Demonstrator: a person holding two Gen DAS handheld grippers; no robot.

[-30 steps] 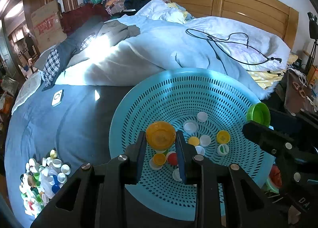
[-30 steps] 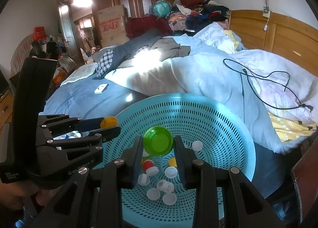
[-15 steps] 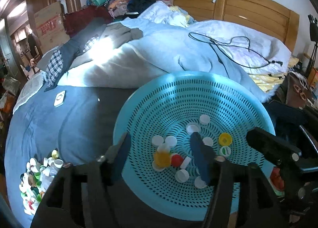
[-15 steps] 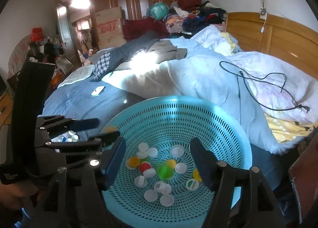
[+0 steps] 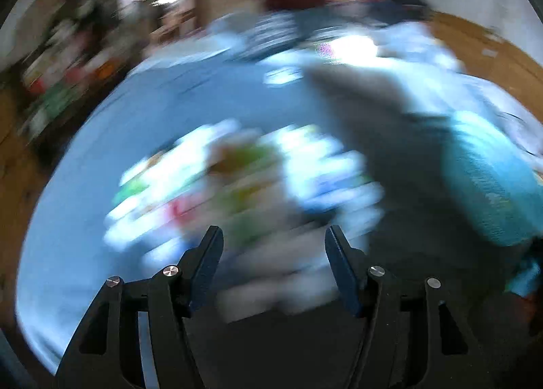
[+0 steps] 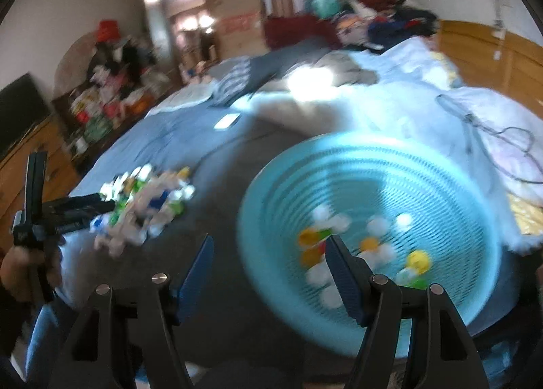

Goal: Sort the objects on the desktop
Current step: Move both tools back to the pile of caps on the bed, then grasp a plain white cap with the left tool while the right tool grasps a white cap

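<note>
Both views are motion-blurred. A pile of bottle caps point(image 5: 237, 185) lies on the blue bedsheet, straight ahead of my left gripper point(image 5: 273, 236), which is open and empty. The same pile point(image 6: 146, 209) shows at the left of the right wrist view, with the left gripper point(image 6: 95, 204) reaching it from the left. The light-blue perforated basket point(image 6: 451, 185) holds several white, yellow, orange, red and green caps point(image 6: 339, 246). My right gripper point(image 6: 269, 243) is open and empty, above the bed at the basket's left rim. The basket point(image 5: 488, 178) sits at the right of the left wrist view.
A rumpled white quilt point(image 6: 390, 100) with a black cable point(image 6: 502, 131) lies behind the basket. A small white device point(image 6: 226, 121) rests on the sheet farther back. A wooden headboard point(image 6: 492, 60) stands at the right, cluttered shelves point(image 6: 101, 107) at the left.
Both grippers opened and let the orange and green caps drop into the basket. Both then swung left; the left gripper now faces the cap pile.
</note>
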